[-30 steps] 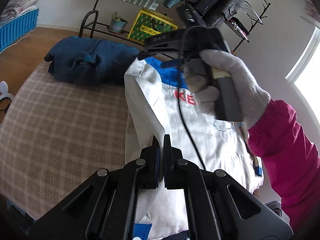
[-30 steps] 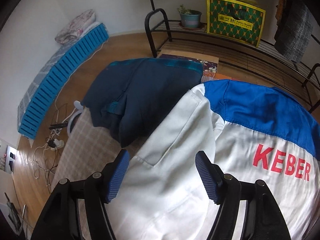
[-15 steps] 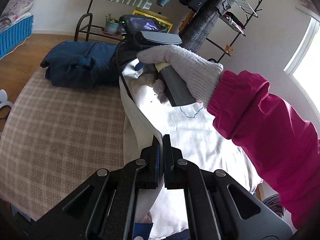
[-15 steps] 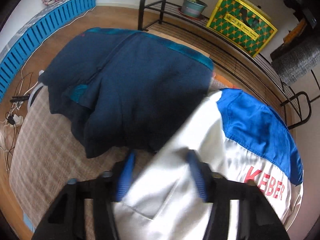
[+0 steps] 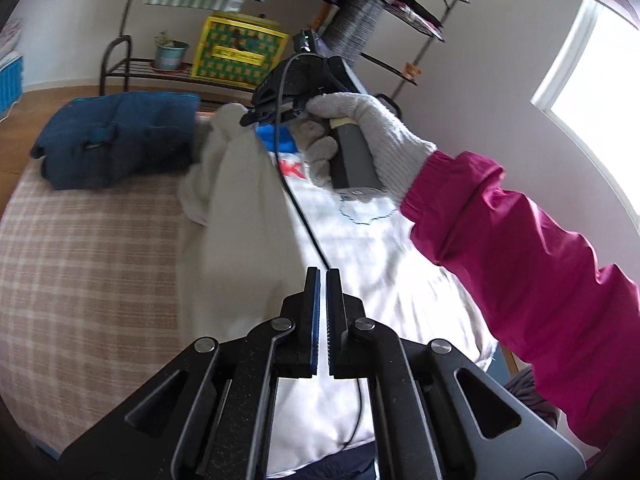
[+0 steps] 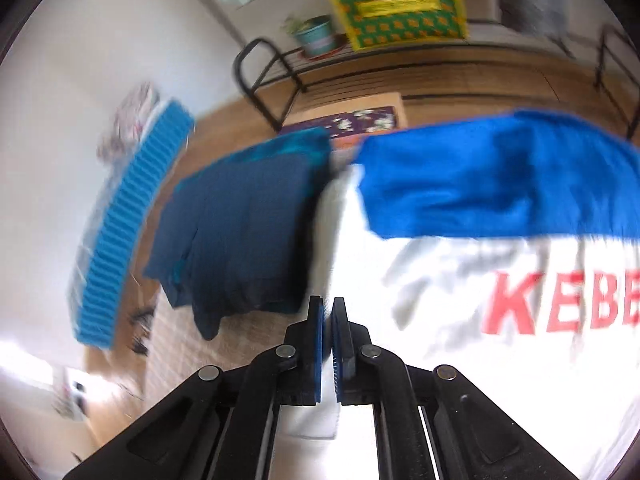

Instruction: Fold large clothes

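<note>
Both grippers pinching the white jacket's folded edge.

Left gripper clamped on the near hem, right gripper on the far corner; white jacket lying on the checked bed, soft, light, likely drooping between grips. Navy garment crowding the far side; open room rightward.

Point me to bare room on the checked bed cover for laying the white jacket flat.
Free: the checked beige bed cover left of the white jacket with blue shoulder panel, in front of the folded dark navy garment. Crowded: the far end, where the navy garment abuts the jacket's lifted sleeve, pinched by the right gripper and left gripper.
</note>
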Available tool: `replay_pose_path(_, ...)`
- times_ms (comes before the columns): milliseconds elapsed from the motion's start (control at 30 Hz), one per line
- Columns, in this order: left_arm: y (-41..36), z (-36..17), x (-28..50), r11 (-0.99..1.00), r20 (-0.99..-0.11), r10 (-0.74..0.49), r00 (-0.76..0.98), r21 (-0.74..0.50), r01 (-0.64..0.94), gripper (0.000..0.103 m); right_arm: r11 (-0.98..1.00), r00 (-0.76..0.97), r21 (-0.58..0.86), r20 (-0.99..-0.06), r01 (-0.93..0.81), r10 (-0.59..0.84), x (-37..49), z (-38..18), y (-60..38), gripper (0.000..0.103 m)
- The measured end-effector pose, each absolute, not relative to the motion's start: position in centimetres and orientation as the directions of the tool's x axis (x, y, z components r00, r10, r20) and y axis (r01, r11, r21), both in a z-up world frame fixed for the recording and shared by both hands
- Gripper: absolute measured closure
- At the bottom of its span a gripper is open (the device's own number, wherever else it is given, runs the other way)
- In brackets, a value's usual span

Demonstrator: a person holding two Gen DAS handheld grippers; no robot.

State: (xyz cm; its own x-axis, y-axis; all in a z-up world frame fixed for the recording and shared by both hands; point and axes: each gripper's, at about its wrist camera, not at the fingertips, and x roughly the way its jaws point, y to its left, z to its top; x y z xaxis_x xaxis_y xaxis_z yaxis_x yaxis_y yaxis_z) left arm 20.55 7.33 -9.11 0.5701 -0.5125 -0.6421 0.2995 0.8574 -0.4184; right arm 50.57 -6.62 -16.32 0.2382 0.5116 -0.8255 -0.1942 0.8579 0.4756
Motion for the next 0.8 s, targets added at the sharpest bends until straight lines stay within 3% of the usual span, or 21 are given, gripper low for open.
replay_pose_path(133,3.5,-9.7,20.3,0.831,-0.66,-0.555,0.506,-0.415,0.371,0.103,0.856,0.234,0.501,-0.823,-0.129,0.517,50.5,-18.5,-11.2,0.102)
replay_pose_path(267,1.3,-10.4,19.9,0.804,-0.678,-0.586,0.443,-0.421,0.419,0.103,0.916,0.213,0.387,-0.891,-0.105,0.401,50.4,-20.7,-13.6,0.101)
replay_pose_path(333,1.4,-10.7,19.5,0.802,-0.682,-0.588,0.435,-0.422,0.422,0.103,0.945,0.21,0.309,-0.922,-0.108,0.326,50.3,-21.2,-14.2,0.09)
replay_pose_path(367,1.6,-10.7,19.4,0.801,-0.682,-0.591,0.43,-0.432,0.415,0.103,0.951,0.211,0.29,-0.928,-0.108,0.307,50.2,-21.1,-14.6,0.078)
replay_pose_path(533,5.2,-11.4,18.2,0.809,-0.675,-0.588,0.446,-0.489,0.326,0.102,0.917,0.224,0.377,-0.89,-0.13,0.398,48.2,-19.0,-17.0,0.073)
replay_pose_path(567,6.1,-11.7,17.8,0.815,-0.676,-0.579,0.457,-0.493,0.303,0.095,0.909,0.23,0.392,-0.88,-0.142,0.416,47.3,-18.2,-17.3,0.068)
replay_pose_path(667,8.9,-12.8,16.7,0.843,-0.687,-0.529,0.497,-0.492,0.217,0.055,0.881,0.227,0.436,-0.854,-0.181,0.469,43.9,-16.2,-18.2,0.067)
replay_pose_path(700,9.9,-13.3,16.3,0.852,-0.695,-0.509,0.508,-0.491,0.181,0.05,0.872,0.224,0.448,-0.845,-0.197,0.485,42.7,-15.6,-18.5,0.064)
replay_pose_path(800,12.2,-15.3,15.9,0.857,-0.722,-0.474,0.504,-0.51,0.075,0.05,0.844,0.216,0.478,-0.821,-0.244,0.528,38.3,-13.6,-18.4,0.052)
